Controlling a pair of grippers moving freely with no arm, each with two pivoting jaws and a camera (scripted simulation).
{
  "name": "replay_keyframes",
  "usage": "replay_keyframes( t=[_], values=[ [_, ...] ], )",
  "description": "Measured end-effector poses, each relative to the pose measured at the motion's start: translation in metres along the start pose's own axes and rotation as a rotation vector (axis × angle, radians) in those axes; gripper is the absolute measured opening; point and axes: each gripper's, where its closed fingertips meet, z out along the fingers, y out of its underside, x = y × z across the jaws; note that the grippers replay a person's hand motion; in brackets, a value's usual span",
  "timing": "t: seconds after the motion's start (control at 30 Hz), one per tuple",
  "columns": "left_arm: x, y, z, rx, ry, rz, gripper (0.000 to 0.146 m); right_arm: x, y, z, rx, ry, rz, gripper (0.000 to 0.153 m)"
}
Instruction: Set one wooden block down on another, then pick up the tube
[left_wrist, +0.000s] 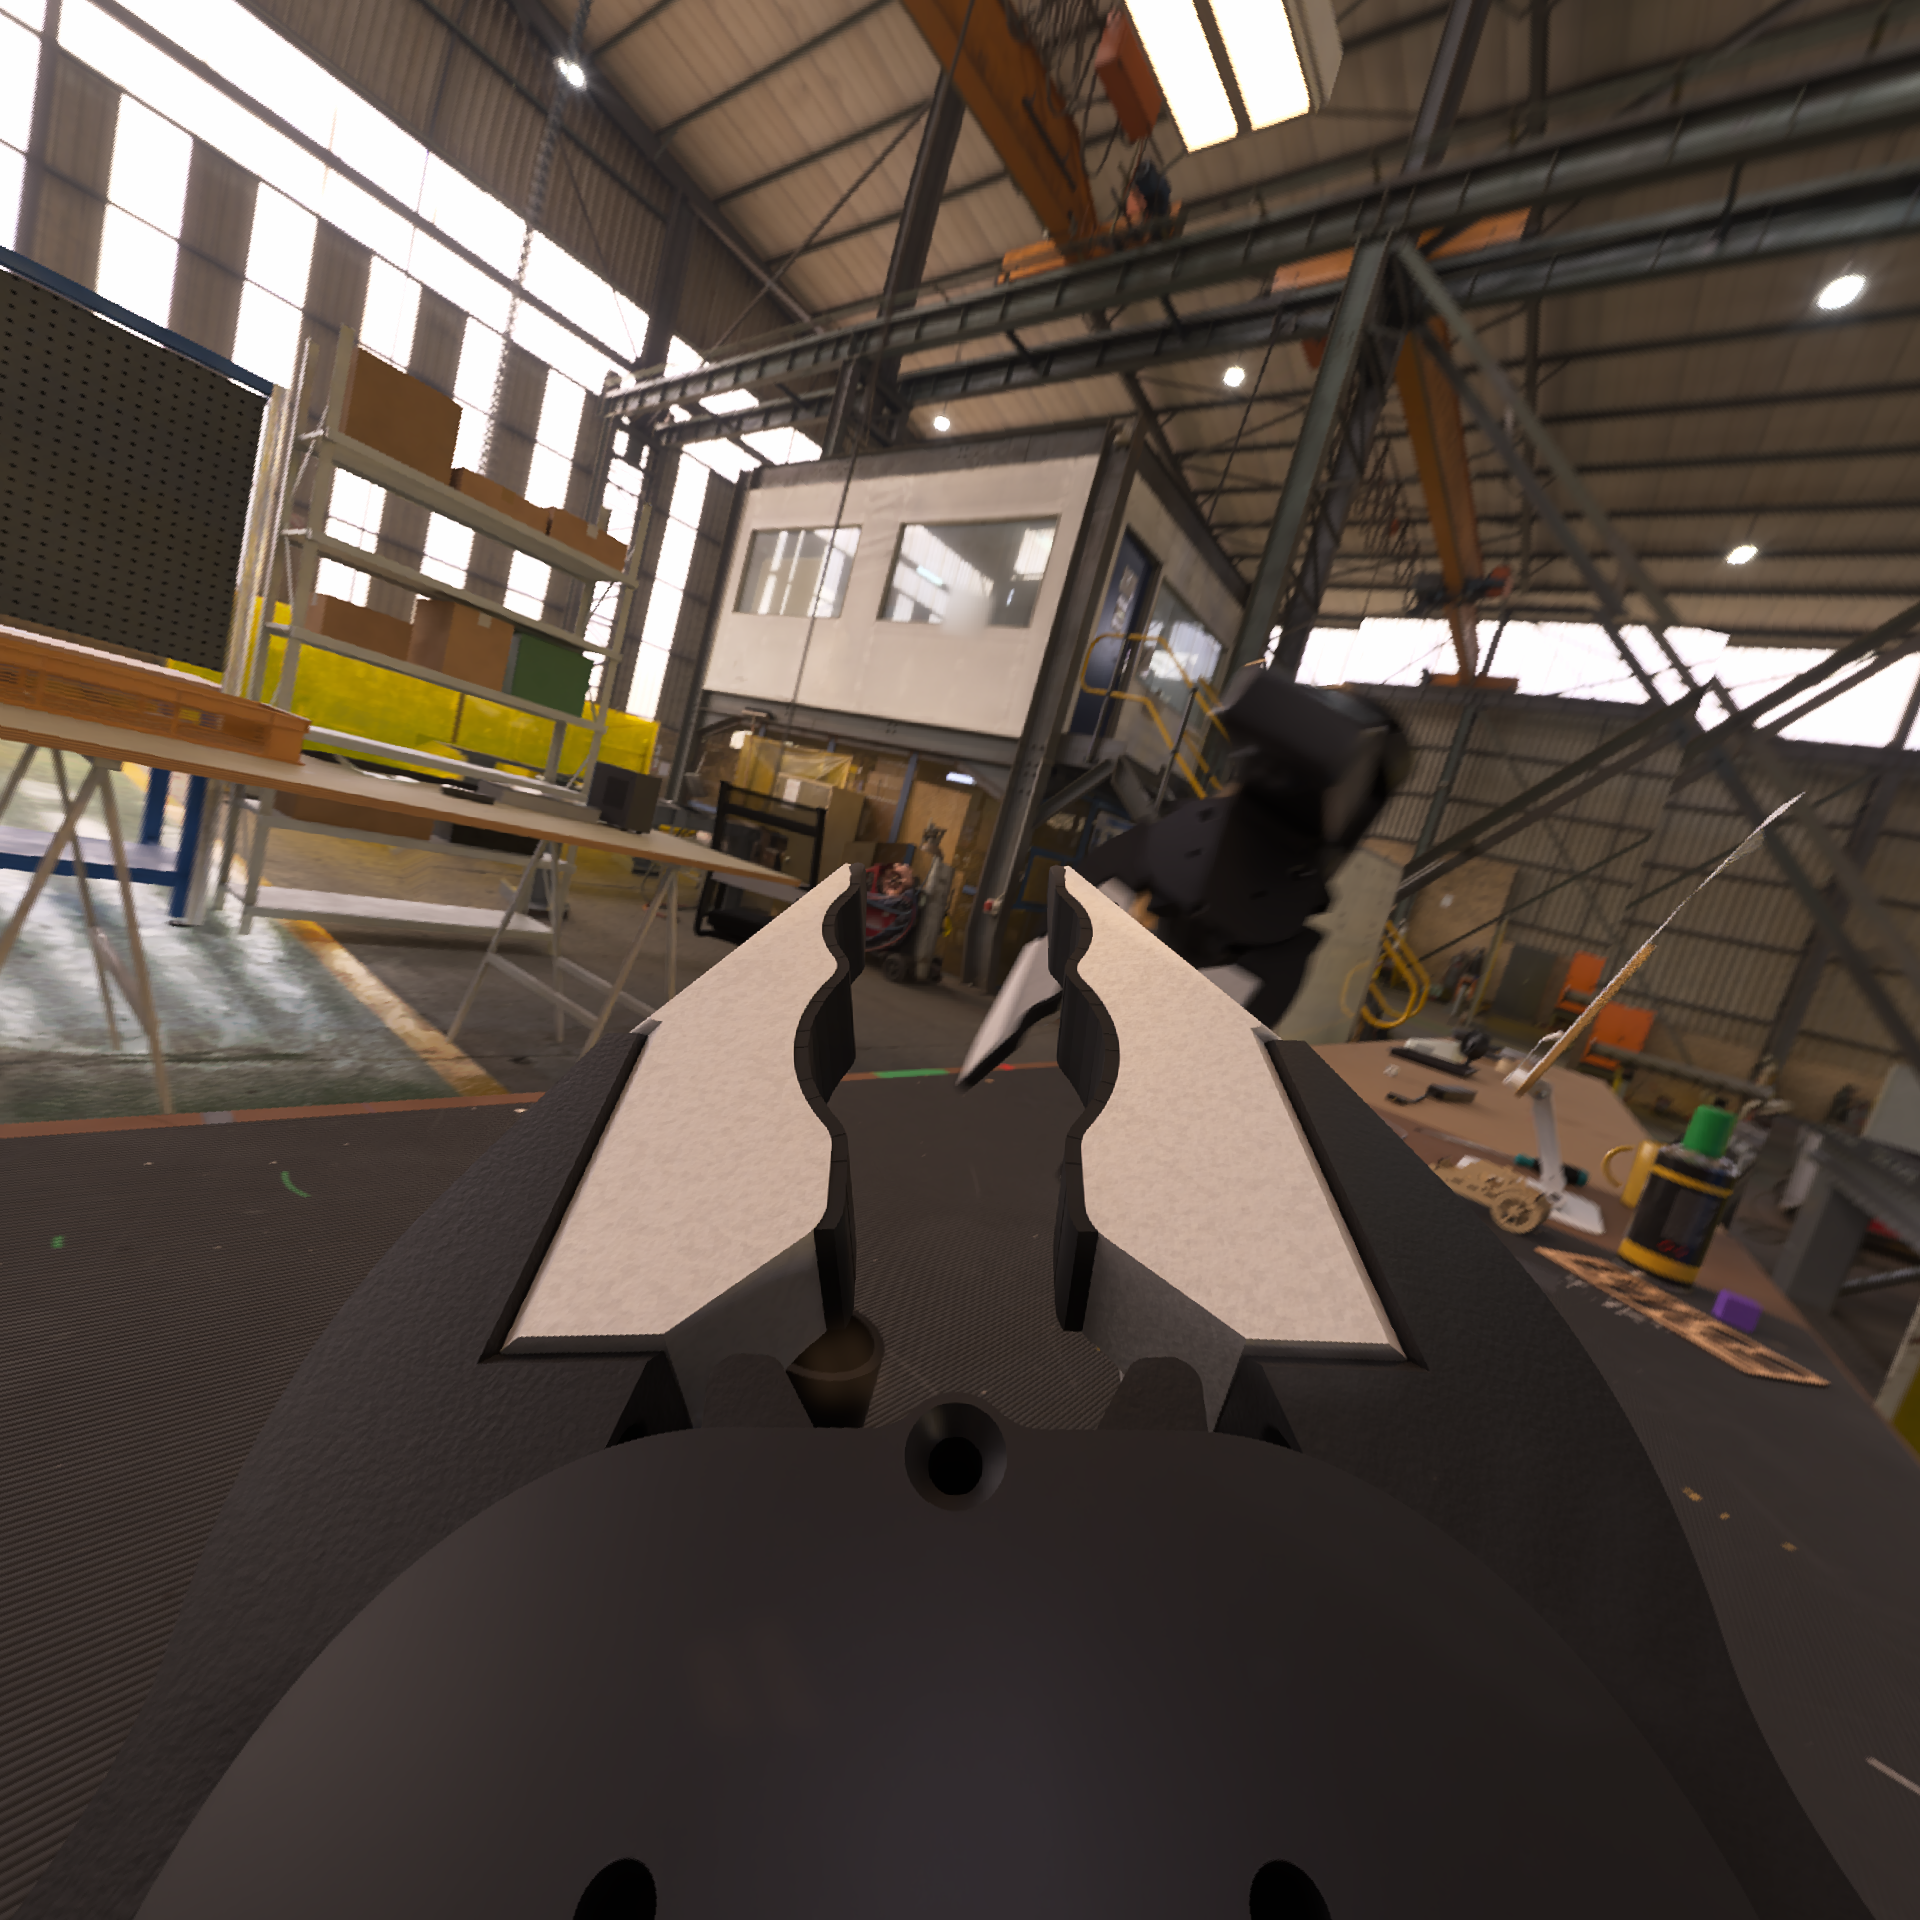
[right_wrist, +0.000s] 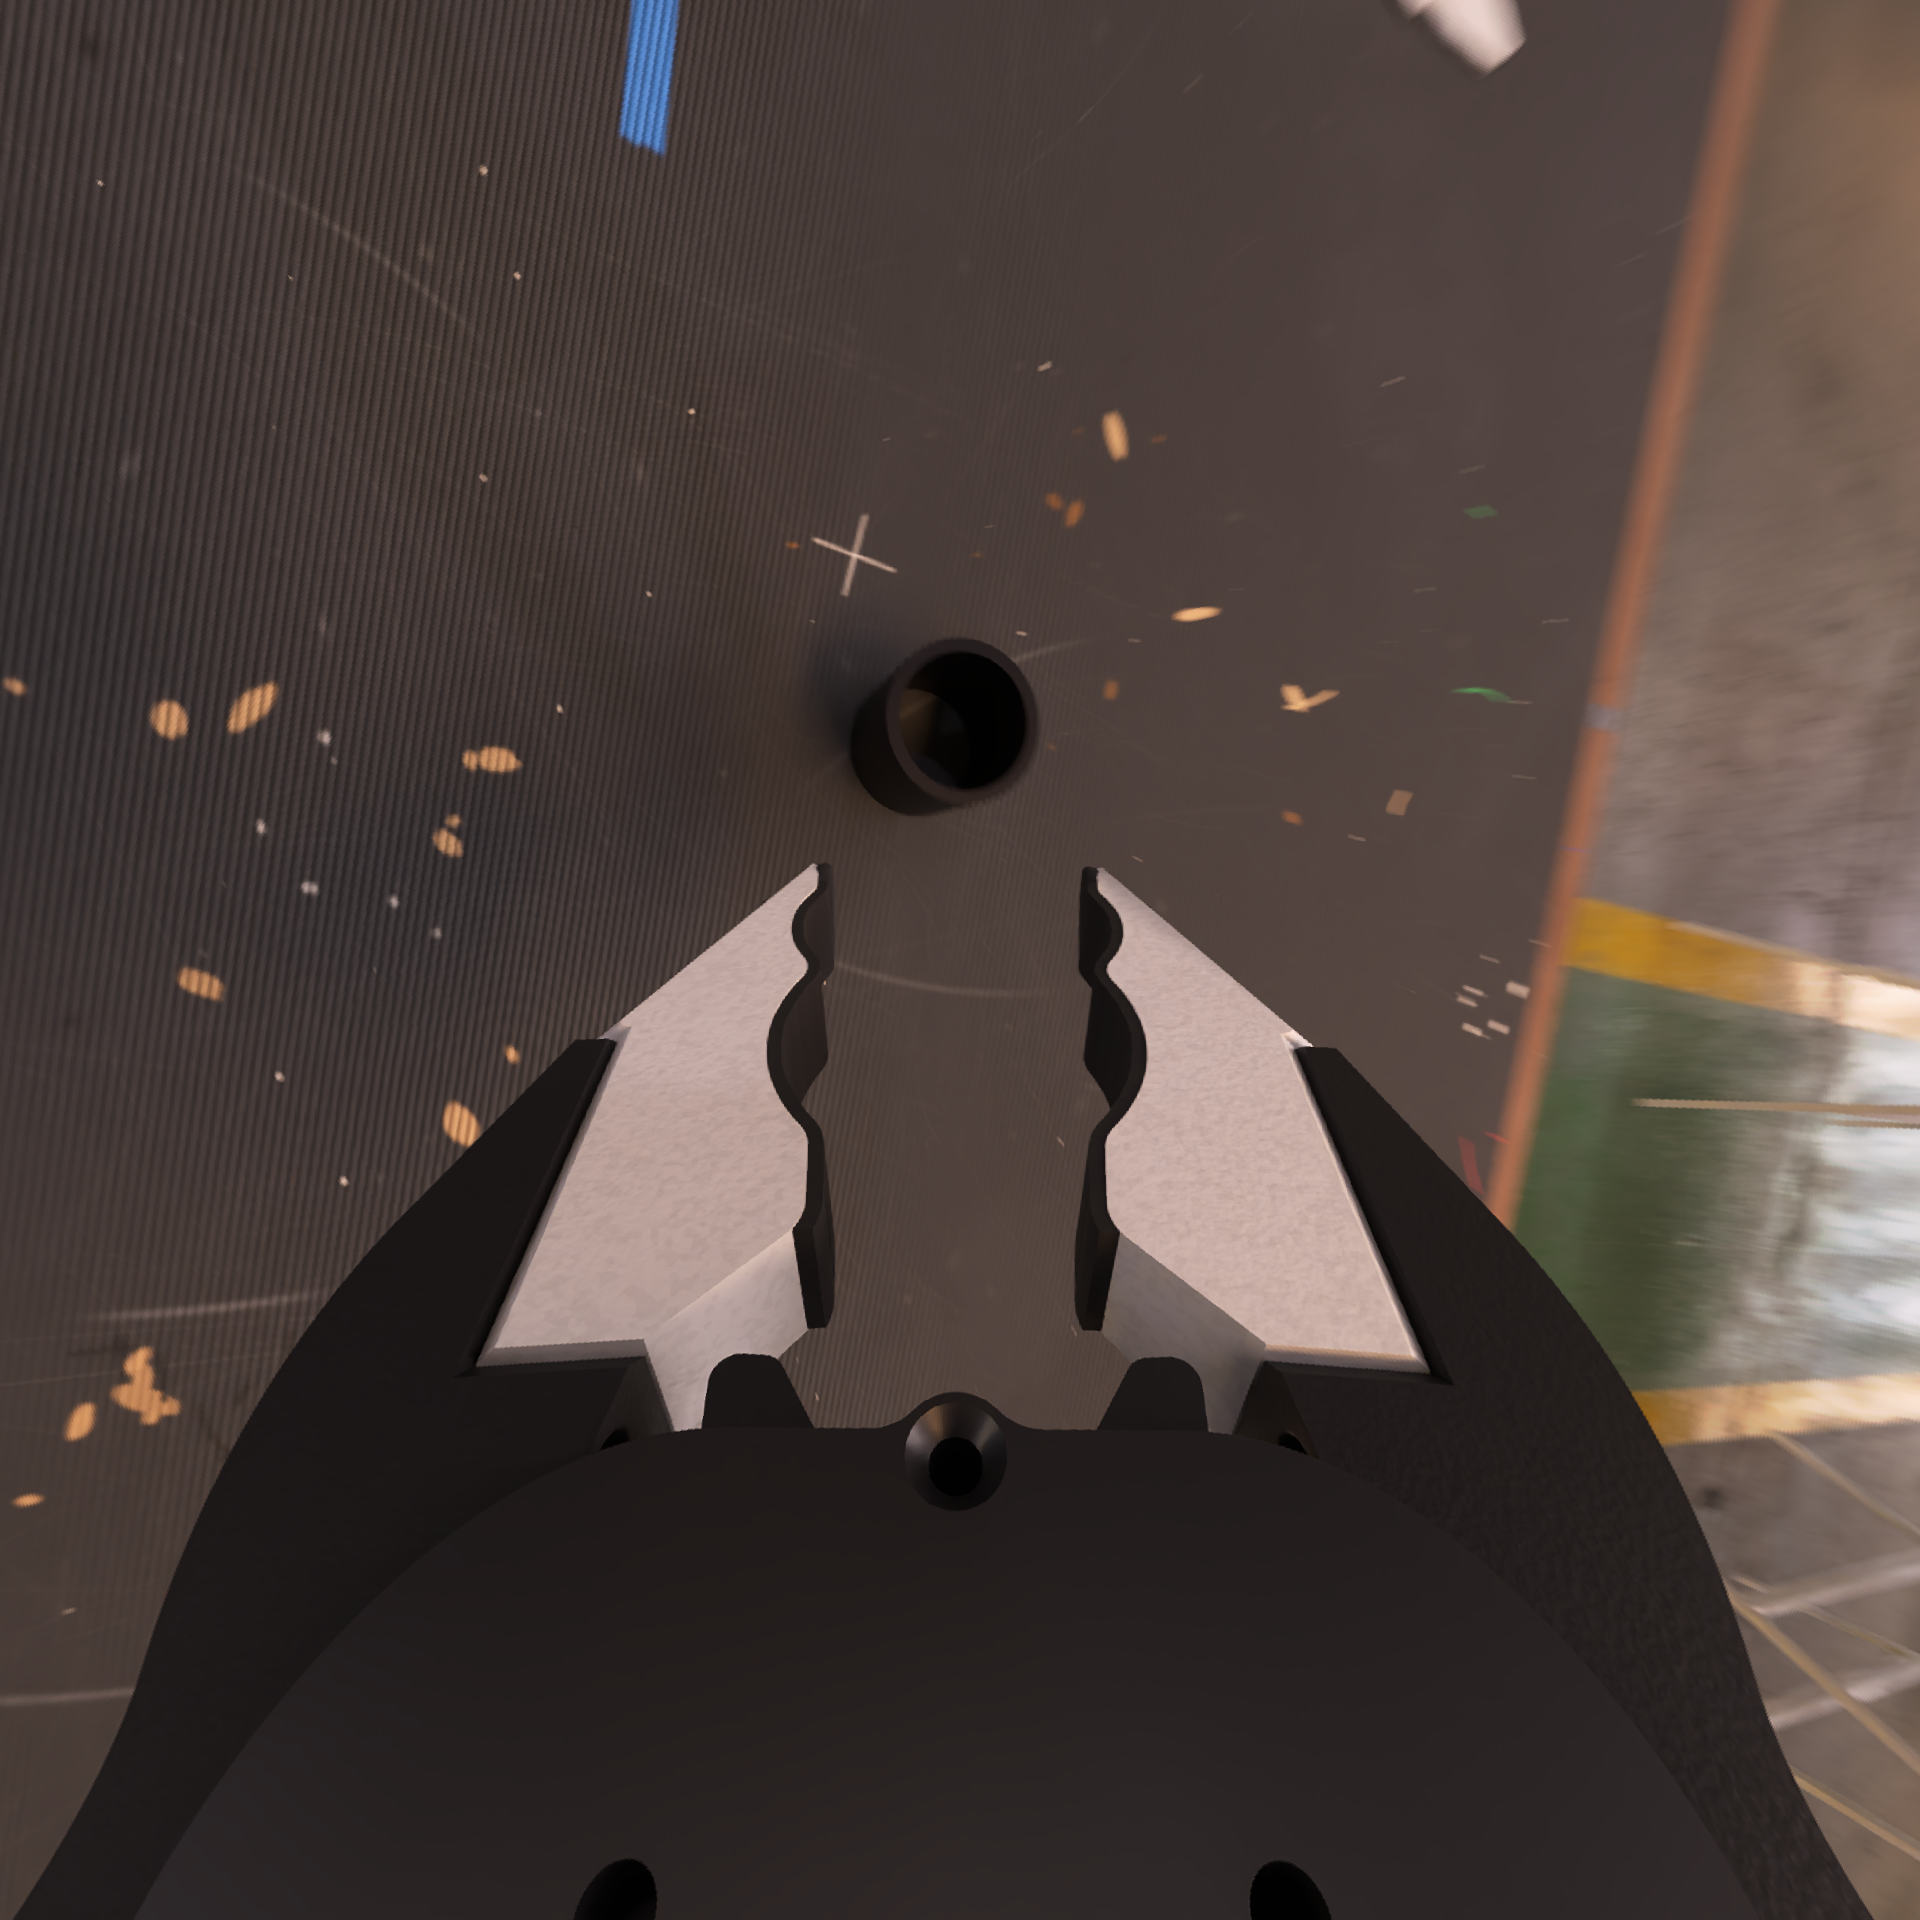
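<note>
A short dark tube (right_wrist: 945, 727) stands upright on the dark mat (right_wrist: 416, 416), seen from above. My right gripper (right_wrist: 956, 875) is open and empty, hovering above the mat with its tips just short of the tube. In the left wrist view the tube (left_wrist: 836, 1371) shows low between my fingers, partly hidden by the left finger. My left gripper (left_wrist: 956, 894) is open and empty, pointing level across the table. The right gripper (left_wrist: 1247, 852) shows blurred ahead of it, pointing down. No wooden block is in view.
At the table's right edge stand a bottle with a green cap (left_wrist: 1678, 1195), a yellow mug (left_wrist: 1633, 1166), a wooden toy car (left_wrist: 1496, 1184), a small purple cube (left_wrist: 1735, 1311) and a wooden cut-out panel (left_wrist: 1662, 1314). The mat's orange edge (right_wrist: 1662, 520) runs right of the tube.
</note>
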Motion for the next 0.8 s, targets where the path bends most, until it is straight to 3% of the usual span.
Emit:
replay_keyframes(
  t=[0.17, 0.37, 0.53, 0.6, 0.67, 0.8],
  values=[
    [-0.002, -0.007, -0.005, 0.043, 0.009, -0.027, 0.035, 0.002, -0.006, 0.072, -0.168, -0.253, 0.097, 0.07],
    [-0.001, -0.004, -0.002, 0.029, -0.01, 0.022, 0.033, -0.006, 0.016, 0.112, -0.354, -0.348, 0.099, 0.088],
    [-0.004, -0.003, -0.002, 0.032, -0.026, 0.005, 0.032, -0.008, 0.02, 0.123, -0.341, -0.395, 0.109, 0.078],
    [-0.005, -0.005, -0.003, 0.041, -0.027, -0.005, 0.032, -0.01, 0.02, 0.126, -0.347, -0.416, 0.118, 0.062],
    [-0.005, -0.006, -0.003, 0.047, -0.028, -0.01, 0.032, -0.004, 0.017, 0.124, -0.314, -0.354, 0.094, 0.057],
    [-0.004, -0.006, -0.003, 0.04, -0.023, 0.003, 0.033, 0.011, -0.02, 0.088, -0.058, -0.251, 0.149, 0.057]
  ],
)
